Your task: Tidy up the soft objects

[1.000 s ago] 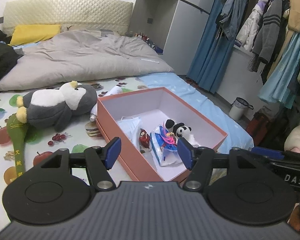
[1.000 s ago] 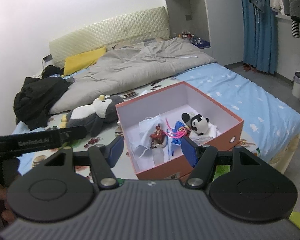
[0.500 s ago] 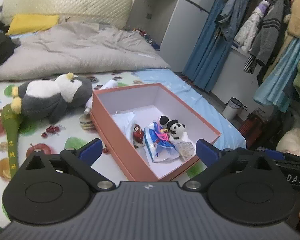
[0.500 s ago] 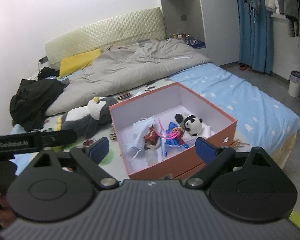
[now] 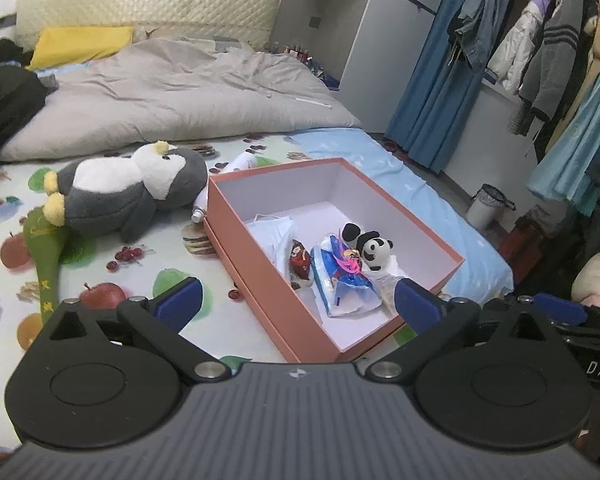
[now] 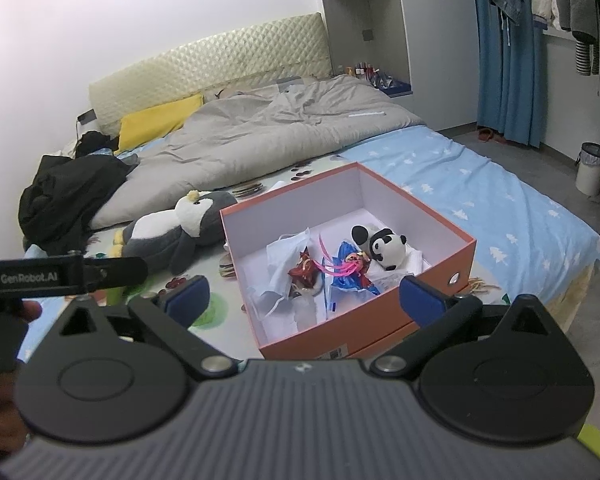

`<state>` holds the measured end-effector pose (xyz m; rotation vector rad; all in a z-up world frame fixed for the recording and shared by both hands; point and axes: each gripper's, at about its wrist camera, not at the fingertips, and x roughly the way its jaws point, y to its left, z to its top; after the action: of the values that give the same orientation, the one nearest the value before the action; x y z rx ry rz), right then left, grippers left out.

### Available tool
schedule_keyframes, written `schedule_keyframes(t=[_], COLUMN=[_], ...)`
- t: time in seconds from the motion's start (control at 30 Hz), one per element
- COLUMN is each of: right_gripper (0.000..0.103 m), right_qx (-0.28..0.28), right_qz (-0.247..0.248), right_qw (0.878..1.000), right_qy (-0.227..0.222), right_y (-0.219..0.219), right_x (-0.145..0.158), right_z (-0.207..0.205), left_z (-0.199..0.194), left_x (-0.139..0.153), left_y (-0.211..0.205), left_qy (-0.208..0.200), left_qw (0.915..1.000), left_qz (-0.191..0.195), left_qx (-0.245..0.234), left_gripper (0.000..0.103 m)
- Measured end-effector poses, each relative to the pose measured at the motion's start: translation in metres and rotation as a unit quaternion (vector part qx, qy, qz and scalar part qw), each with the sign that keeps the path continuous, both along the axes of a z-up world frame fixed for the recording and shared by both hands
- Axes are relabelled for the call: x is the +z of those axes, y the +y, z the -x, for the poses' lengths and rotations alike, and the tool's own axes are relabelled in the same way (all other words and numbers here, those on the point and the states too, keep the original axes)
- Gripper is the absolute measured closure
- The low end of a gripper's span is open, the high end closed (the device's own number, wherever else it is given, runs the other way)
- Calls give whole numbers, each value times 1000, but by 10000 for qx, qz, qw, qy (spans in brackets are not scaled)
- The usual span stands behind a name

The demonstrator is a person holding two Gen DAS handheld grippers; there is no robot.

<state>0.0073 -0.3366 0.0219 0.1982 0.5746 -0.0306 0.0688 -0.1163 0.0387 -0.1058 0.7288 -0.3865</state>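
Now both grippers hover with jaws spread wide and empty — left gripper (image 5: 296, 302), right gripper (image 6: 304, 298). Near the bed's (image 6: 500, 200) foot edge sits the orange box (image 5: 256, 256), panda plush (image 5: 376, 250) inside; penguin plush (image 5: 128, 196) lies beside it.

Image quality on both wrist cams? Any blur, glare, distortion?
Left wrist: sharp, even light, box and penguin crisp; fisheye bends the wardrobe. Right wrist: sharp too, wall washed out, corners dark, bed edge curved.
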Motion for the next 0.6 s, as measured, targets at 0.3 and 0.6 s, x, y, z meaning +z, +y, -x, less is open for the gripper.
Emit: schedule_keyframes(t=[0.3,0.6], right_gripper=[0,0], right_qx=[12,31], right_qz=[-20,-12], right_qw=[10000,10000], right_qy=[40,32], right_y=[1,3], right_x=[-2,-1], right_z=[0,1], left_z=[1,1], left_x=[-5,-5], left_y=[-3,-3], left_qy=[14,-5], left_qw=[10000,10000], left_qz=[-13,-65], left_qx=[-52,-53], left_gripper=[0,0])
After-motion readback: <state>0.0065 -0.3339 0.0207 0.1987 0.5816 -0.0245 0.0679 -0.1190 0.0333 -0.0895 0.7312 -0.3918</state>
